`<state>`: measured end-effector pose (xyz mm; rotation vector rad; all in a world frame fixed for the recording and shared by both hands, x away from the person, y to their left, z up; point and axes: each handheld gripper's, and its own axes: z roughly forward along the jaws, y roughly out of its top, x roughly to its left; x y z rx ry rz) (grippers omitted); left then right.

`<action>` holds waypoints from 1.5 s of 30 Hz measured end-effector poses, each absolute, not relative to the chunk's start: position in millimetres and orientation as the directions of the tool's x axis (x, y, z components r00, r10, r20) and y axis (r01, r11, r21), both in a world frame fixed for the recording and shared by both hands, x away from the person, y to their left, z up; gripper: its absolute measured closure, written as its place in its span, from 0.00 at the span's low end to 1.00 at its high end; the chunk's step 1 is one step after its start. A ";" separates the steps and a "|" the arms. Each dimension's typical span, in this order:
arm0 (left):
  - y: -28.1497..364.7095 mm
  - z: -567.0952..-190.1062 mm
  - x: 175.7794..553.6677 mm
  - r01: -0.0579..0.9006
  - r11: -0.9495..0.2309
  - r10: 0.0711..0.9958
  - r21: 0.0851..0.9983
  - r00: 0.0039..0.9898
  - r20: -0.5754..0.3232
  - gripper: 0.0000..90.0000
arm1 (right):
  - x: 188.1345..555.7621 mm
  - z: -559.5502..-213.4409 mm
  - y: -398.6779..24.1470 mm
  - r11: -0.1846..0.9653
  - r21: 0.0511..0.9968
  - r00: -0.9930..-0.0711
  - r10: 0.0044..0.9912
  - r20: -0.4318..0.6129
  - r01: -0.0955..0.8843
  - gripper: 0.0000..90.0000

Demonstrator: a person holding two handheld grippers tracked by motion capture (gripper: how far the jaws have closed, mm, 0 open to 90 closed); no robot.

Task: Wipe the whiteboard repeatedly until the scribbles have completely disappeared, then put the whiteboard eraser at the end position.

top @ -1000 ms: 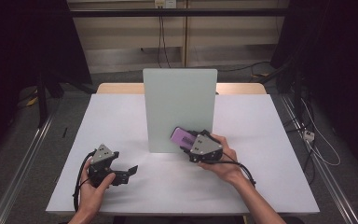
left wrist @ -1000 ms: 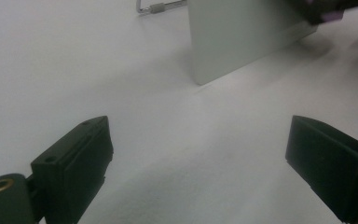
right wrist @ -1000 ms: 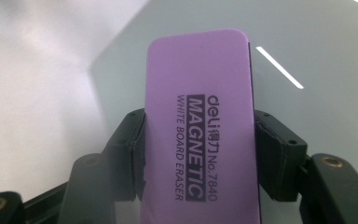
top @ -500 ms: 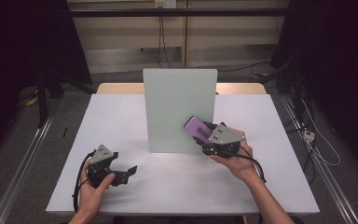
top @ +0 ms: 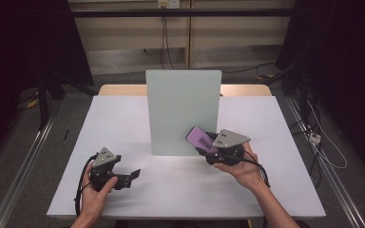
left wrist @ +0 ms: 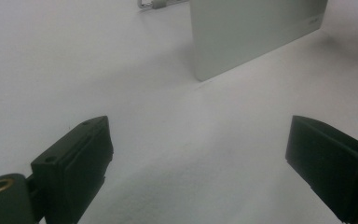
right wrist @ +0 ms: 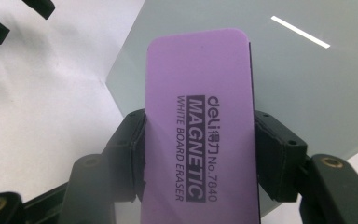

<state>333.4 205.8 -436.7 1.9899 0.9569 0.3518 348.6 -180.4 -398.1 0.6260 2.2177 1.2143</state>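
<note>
Fingers, right gripper point(right wrist: 200, 154): both black jaws pressed against the long edges of a purple whiteboard eraser point(right wrist: 199, 126), one on each side; grip closed on it. Printed face reads "deli MAGNETIC WHITE BOARD ERASER No. 7840".

Fingers, left gripper point(left wrist: 200, 163): jaws spread wide apart, nothing between them, bare white tabletop point(left wrist: 98, 70) beneath.

Near edge, high view:
- Left hand point(top: 94, 197), at 7 o'clock from table centre, holding the left gripper point(top: 129, 176) low over the table point(top: 123, 118); cable looping at its left.
- Right hand point(top: 244, 167), at 5 o'clock, holding the right gripper point(top: 204, 151); grey three-cornered plate on top, cable trailing toward the near edge.

Middle:
- Eraser point(top: 200, 139), raised and tilted, its far end toward 11 o'clock, overlapping the lower right corner of the board as seen from above. Contact with the board cannot be told.
- Pale green board point(top: 183, 111), standing upright at table centre; also seen at 1 o'clock in the left gripper view point(left wrist: 256, 32) and behind the eraser in the right gripper view point(right wrist: 307, 79).

Far:
- Wooden table edge point(top: 244, 89) at 12 o'clock, behind the board.
- Cables point(top: 164, 38) hanging against the back wall.
</note>
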 end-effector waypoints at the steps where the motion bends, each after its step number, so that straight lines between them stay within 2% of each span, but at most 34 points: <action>1: 206.0 -436.6 333.6 0.493 -0.323 0.741 0.808 0.663 -0.108 0.08 | 348.6 -398.0 -180.3 0.483 0.863 -0.756 0.618 -0.215 0.149 0.47; 10: 208.0 -437.7 333.9 0.497 -0.318 0.735 0.807 0.667 -0.121 0.08 | 349.6 -396.1 -174.4 0.524 0.813 -0.805 0.580 -0.122 0.254 0.47; 19: 208.1 -434.7 333.2 0.485 -0.321 0.737 0.813 0.667 -0.107 0.08 | 347.5 -399.7 -165.7 0.540 0.782 -0.841 0.540 -0.039 0.311 0.47; 24: 203.6 -434.5 329.7 0.470 -0.354 0.738 0.809 0.671 -0.066 0.07 | 344.7 -401.3 -161.3 0.564 0.762 -0.854 0.519 -0.028 0.318 0.47; 32: 205.9 -435.2 330.9 0.477 -0.342 0.742 0.810 0.666 -0.079 0.07 | 340.4 -401.6 -148.3 0.628 0.709 -0.891 0.453 0.004 0.322 0.47; 45: 206.2 -434.7 331.1 0.476 -0.339 0.748 0.811 0.660 -0.075 0.07 | 337.9 -413.4 -131.3 0.686 0.641 -0.911 0.410 0.051 0.345 0.47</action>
